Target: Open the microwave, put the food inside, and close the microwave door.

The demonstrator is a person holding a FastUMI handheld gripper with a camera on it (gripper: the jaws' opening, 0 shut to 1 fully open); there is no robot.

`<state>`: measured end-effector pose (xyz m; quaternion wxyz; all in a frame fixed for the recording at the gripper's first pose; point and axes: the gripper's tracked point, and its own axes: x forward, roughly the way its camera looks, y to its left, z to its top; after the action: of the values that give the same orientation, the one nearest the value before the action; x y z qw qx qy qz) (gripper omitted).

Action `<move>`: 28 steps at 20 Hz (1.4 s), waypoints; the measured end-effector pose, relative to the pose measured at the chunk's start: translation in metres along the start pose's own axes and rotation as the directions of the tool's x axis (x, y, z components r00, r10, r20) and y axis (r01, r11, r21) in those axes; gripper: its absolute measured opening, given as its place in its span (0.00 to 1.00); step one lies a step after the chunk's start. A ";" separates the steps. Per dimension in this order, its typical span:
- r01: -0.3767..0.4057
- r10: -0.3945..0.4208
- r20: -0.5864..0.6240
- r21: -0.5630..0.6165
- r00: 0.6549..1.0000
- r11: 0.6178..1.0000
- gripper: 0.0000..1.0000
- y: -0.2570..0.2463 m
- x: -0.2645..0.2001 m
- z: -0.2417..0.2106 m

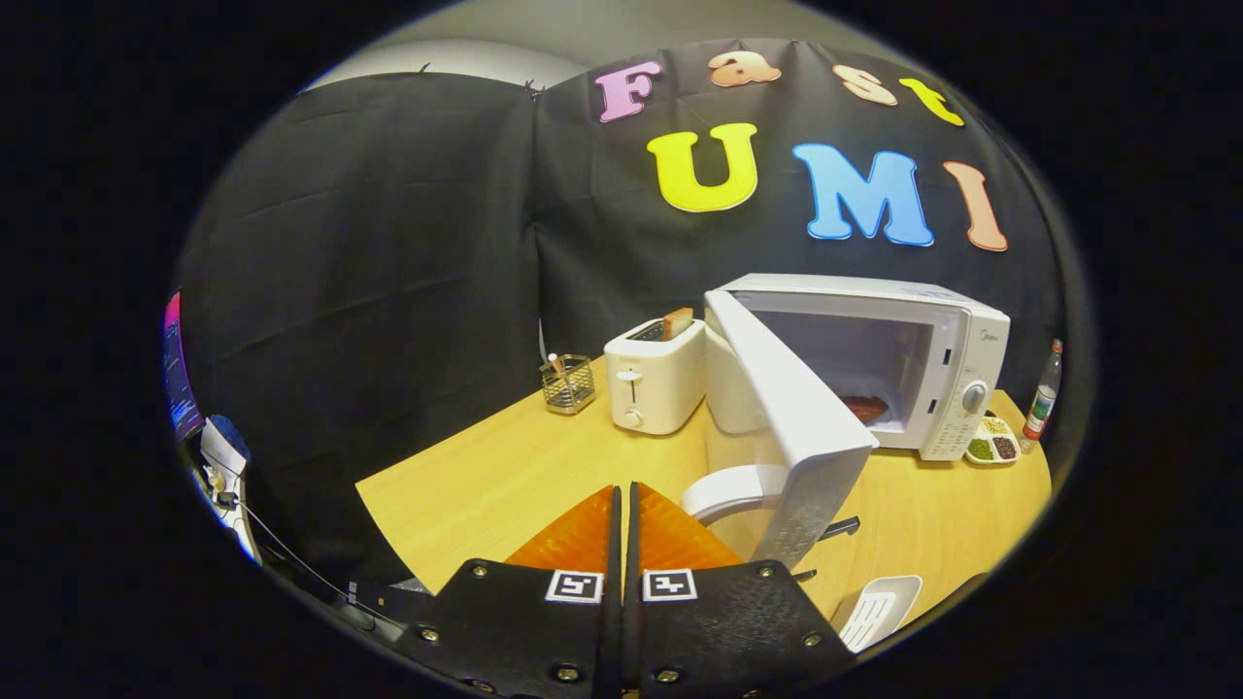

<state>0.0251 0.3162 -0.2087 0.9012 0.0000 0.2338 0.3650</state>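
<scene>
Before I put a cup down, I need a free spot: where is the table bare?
The widest bare patch of table lies between the shut tongs and the toaster and wire basket. Another bare strip lies ahead of the microwave. It is crowded around the open door and white bowl.

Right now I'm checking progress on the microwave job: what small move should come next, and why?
Probably swing the gripper, its fingers together and holding nothing, right to the outer face of the microwave door and push it toward closing. The door stands wide open, and the food already lies inside the microwave, so only the closing seems left.
</scene>
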 end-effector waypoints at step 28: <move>0.338 -0.342 0.004 0.146 0.940 0.930 0.01 -0.240 0.038 0.036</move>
<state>0.2218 0.1717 -0.2330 0.9517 0.0294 0.2426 0.1860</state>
